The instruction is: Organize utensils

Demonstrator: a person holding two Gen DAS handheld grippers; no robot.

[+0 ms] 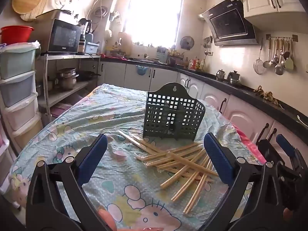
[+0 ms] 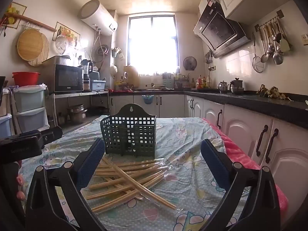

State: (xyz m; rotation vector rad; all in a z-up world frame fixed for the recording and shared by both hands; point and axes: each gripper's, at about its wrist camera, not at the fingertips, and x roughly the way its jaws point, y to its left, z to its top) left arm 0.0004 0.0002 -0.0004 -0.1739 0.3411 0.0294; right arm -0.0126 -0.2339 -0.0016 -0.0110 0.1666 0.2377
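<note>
A table draped in a cartoon-print cloth (image 1: 80,119) fills the ground ahead of both grippers. On it, beyond the fingertips, stands a dark green perforated utensil holder (image 1: 173,113), upright, its hanging tab at the back; in the right wrist view it sits just past the left finger's tip. Between the holder and the fingers lies a loose heap of pale wooden chopsticks (image 1: 182,159), crossing one another flat on the cloth, some in clear wrappers, the nearest ends close to the holder's base.

The left gripper (image 1: 156,159) has its blue-padded fingers (image 1: 92,157) spread wide apart, holding nothing; the heap lies toward its right finger, which overlaps it in view. The right gripper (image 2: 152,163) is likewise spread wide and empty, the heap lying between its fingers (image 2: 90,163) and nearer the left one. Whether any pad touches the chopsticks cannot be told.
</note>
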